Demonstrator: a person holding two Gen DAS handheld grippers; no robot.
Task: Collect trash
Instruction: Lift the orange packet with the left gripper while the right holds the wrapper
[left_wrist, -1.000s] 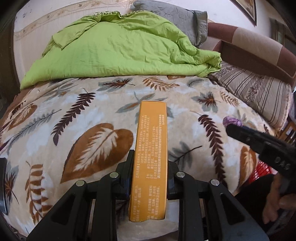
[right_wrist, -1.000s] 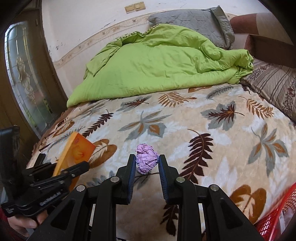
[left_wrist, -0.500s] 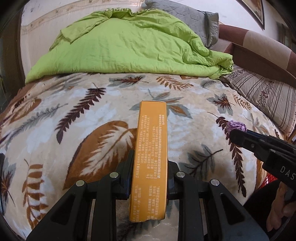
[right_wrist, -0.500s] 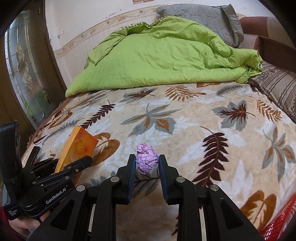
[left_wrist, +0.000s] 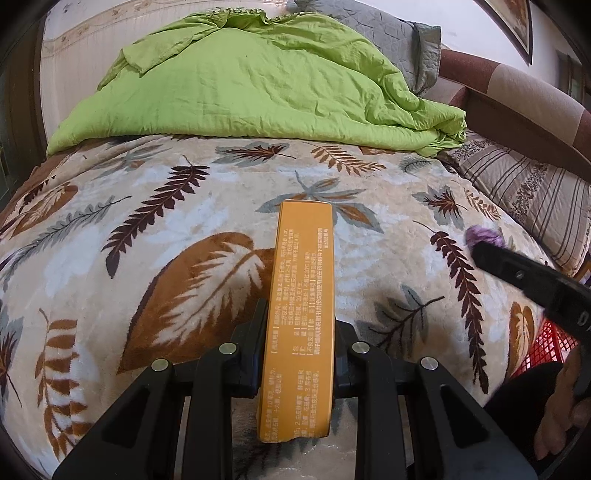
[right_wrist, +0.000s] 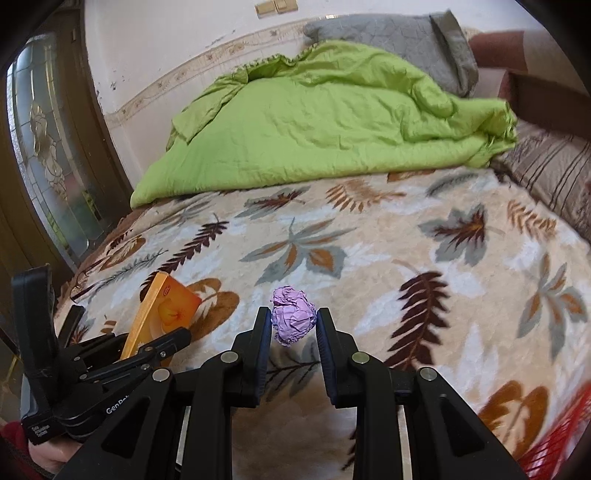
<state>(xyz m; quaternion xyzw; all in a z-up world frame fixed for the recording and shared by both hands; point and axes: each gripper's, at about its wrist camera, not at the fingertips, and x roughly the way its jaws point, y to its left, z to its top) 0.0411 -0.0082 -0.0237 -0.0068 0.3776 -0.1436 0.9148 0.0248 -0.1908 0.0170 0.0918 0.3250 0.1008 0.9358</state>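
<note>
On my left, the left gripper (left_wrist: 297, 345) is clamped on a long flat orange cardboard box (left_wrist: 302, 295), its long axis running straight out ahead between the fingers above the leaf-patterned plush blanket (left_wrist: 177, 229). On my right, the right gripper (right_wrist: 294, 326) pinches a crumpled ball of purple paper (right_wrist: 293, 315) at its fingertips. The red mesh plastic basket (right_wrist: 557, 448) shows low at the far right edge, so I judge the right hand nearer to it.
</note>
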